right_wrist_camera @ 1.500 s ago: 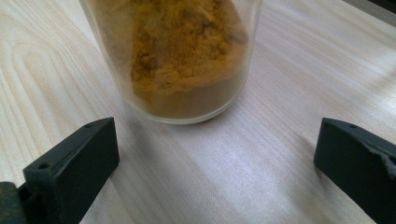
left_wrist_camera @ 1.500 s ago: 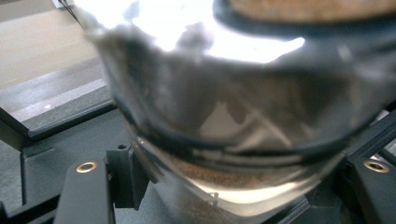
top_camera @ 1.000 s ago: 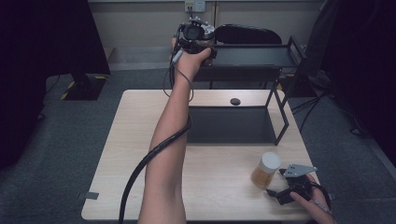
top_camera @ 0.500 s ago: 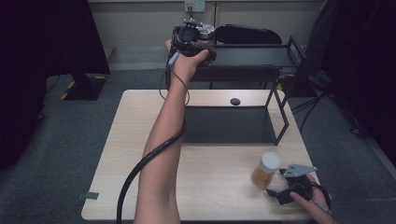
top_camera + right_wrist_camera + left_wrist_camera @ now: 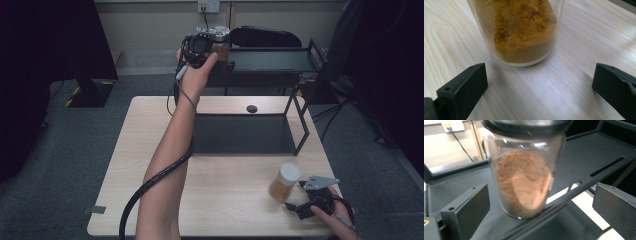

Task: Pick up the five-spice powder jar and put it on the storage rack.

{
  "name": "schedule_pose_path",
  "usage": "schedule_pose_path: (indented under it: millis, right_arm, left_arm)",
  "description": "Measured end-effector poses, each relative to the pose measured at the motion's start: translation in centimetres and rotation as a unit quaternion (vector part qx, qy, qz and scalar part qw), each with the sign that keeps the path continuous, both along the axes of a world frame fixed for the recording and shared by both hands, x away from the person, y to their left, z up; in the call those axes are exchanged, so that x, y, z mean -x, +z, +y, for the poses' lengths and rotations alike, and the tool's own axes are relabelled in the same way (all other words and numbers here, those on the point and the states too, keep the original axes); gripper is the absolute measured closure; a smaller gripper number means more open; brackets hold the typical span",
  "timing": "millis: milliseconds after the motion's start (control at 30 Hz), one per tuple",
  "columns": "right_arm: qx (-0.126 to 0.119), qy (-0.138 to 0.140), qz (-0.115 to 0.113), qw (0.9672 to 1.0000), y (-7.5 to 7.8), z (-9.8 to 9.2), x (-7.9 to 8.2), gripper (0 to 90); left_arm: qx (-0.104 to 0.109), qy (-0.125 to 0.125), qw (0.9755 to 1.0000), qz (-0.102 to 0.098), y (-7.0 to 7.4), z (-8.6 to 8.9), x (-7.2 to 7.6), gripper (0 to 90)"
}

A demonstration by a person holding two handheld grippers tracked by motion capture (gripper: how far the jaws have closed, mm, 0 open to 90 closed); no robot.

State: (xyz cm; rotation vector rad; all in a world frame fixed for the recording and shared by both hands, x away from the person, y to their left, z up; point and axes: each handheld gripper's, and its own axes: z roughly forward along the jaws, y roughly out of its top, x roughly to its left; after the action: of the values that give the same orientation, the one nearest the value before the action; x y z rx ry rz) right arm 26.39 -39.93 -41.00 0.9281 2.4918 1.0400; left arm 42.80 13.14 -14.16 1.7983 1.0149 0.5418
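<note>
Newly released jar (image 5: 524,170), upright, axis vertical.

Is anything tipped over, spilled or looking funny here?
Nothing is spilled. The jar of reddish-brown powder stands at the shelf's front edge, slightly tilted, the left gripper just opened around it. The yellow powder jar stands upright on the table.

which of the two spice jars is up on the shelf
The jar of reddish-brown powder, dark-lidded, standing on the black shelf. The yellow-powder jar has a white lid and stands on the table.
</note>
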Motion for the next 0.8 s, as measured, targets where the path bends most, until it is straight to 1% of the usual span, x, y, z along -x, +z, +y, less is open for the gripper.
schedule_pose_path:
  millis: [100, 267, 333, 367, 433, 500, 567, 700, 800]
  right_arm:
    - [0.0, -0.001, 0.0, 1.0, 0.0, 0.0, 0.0, 0.0]
    - [0.0, -0.001, 0.0, 1.0, 0.0, 0.0, 0.0, 0.0]
    - [0.0, -0.002, 0.0, 1.0, 0.0, 0.0, 0.1, 0.0]
    - [0.0, -0.002, 0.0, 1.0, 0.0, 0.0, 0.1, 0.0]
    - [0.0, -0.002, 0.0, 1.0, 0.0, 0.0, 0.1, 0.0]
    - [0.0, -0.002, 0.0, 1.0, 0.0, 0.1, 0.1, 0.0]
    - [0.0, -0.002, 0.0, 1.0, 0.0, 0.1, 0.1, 0.0]
    - [0.0, -0.002, 0.0, 1.0, 0.0, 0.1, 0.1, 0.0]
    - [0.0, -0.002, 0.0, 1.0, 0.0, 0.1, 0.1, 0.0]
  left_arm:
    - [0.004, -0.005, 1.0, -0.003, -0.5, 0.1, 0.5, 1.5]
    - [0.008, -0.02, 0.9998, -0.004, -1.3, 0.2, 1.0, 1.5]
    - [0.007, -0.024, 0.9997, -0.003, -1.7, 0.2, 1.1, 1.5]
    - [0.01, -0.025, 0.9996, -0.004, -1.9, 0.2, 1.2, 1.5]
    - [0.01, -0.023, 0.9996, -0.014, -2.3, 0.1, 1.5, 1.3]
    - [0.018, -0.027, 0.9993, -0.02, -2.6, 0.2, 1.8, 1.2]
    - [0.031, -0.033, 0.9988, -0.02, -2.9, 0.3, 2.0, 1.3]
    - [0.028, -0.049, 0.9981, -0.025, -3.2, 0.2, 2.5, 1.5]
    - [0.035, -0.059, 0.9973, -0.024, -3.8, 0.3, 2.7, 1.5]
